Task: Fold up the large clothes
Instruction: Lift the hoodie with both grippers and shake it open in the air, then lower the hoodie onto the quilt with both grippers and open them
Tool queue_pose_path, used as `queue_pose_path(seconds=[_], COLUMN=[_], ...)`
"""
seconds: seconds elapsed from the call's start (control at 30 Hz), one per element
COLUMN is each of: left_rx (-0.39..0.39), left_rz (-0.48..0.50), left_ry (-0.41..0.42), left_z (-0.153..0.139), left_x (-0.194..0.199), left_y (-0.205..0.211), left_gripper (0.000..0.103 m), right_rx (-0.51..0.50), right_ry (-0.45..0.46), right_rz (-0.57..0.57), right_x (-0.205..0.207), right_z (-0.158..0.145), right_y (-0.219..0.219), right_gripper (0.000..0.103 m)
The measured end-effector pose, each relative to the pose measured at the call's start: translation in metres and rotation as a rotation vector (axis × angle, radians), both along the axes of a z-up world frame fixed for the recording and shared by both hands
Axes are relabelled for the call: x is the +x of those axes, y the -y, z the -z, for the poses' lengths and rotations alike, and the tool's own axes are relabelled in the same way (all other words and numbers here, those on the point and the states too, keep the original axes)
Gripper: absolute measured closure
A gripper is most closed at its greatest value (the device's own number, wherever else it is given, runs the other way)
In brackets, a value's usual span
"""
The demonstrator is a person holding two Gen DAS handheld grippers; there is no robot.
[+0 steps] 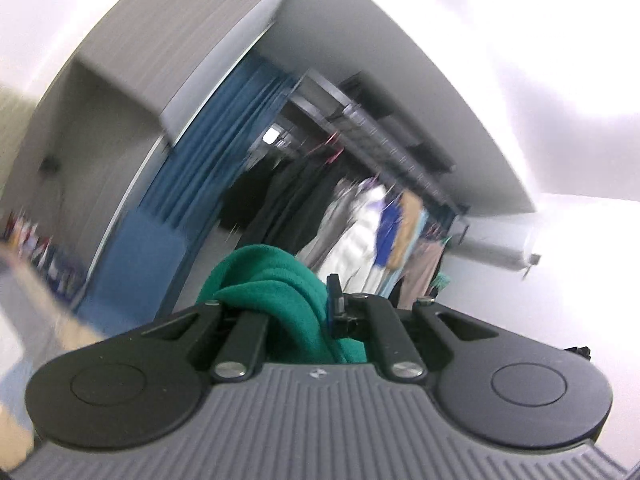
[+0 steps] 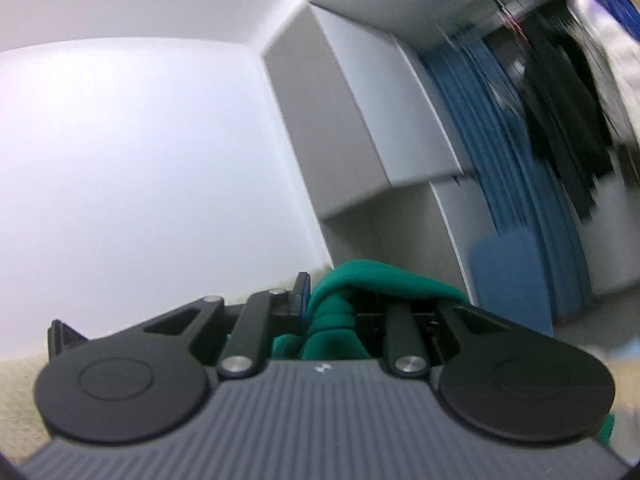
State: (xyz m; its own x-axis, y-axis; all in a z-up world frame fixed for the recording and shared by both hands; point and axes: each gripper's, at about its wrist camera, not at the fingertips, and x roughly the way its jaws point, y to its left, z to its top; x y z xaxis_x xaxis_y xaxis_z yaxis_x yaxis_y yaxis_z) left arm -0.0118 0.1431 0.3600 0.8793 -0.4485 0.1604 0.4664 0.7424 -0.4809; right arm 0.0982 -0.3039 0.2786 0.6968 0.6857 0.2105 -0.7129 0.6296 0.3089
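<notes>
Filling the bottom of the left wrist view: ribbed grey plastic gripper housing with two round black discs and black linkage arms. Pinching a bunched fold of teal-green fleece garment (image 1: 276, 280) in the left gripper (image 1: 320, 312), jaws drawn in tight on the cloth, one blue-edged fingertip (image 1: 334, 300) showing just right of the fabric while the other sits buried under it. Spilling up over the linkage and down between the arms toward the housing, that same fleece.

Clamping another bunch of the teal-green fleece garment (image 2: 340, 300) in the right gripper (image 2: 320, 304), jaws narrowed on a thicker wad, one blue-edged fingertip (image 2: 301, 292) pressing against the left side of the cloth. Draping across the right linkage arm and hanging down past the right disc at the lower edge.

Pointing roughly level and tilted in both views, with the surroundings smeared by blur. Showing behind the left gripper: pleated blue curtain (image 1: 224, 152), grey boxed ceiling beam (image 1: 192, 32), long rail of hanging clothes (image 1: 360, 216) in black, white, blue and tan, white wall-mounted air conditioner (image 1: 496, 250). Showing behind the right gripper: plain white wall (image 2: 140, 152), the grey beam (image 2: 360, 120), the blue curtain (image 2: 500, 140) and dark hanging garments (image 2: 560, 100) at the upper right, plus a strip of cream textured surface (image 2: 24, 380) at the lower left, too blurred to identify.
</notes>
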Motion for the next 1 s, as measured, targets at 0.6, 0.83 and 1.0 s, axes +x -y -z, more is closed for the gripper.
queue_pose_path(seconds=[0.6,0.83,1.0], left_rx=[0.152,0.207,0.246], left_rz=[-0.193,-0.250,-0.261], left_ry=[-0.248,-0.436,-0.532], left_z=[0.076,0.250,0.375], left_x=[0.216,0.365,0.449], left_y=[0.015,-0.002,-0.009], left_gripper=[0.094,0.094,0.094], right_rx=[-0.103,-0.210,-0.232], right_ry=[-0.141,-0.274,-0.371], right_rz=[0.157,0.215,0.254], right_x=[0.169,0.268,0.338], right_z=[0.058,0.191,0.300], right_y=[-0.029,-0.071,-0.098], right_gripper=[0.081,0.081,0.081])
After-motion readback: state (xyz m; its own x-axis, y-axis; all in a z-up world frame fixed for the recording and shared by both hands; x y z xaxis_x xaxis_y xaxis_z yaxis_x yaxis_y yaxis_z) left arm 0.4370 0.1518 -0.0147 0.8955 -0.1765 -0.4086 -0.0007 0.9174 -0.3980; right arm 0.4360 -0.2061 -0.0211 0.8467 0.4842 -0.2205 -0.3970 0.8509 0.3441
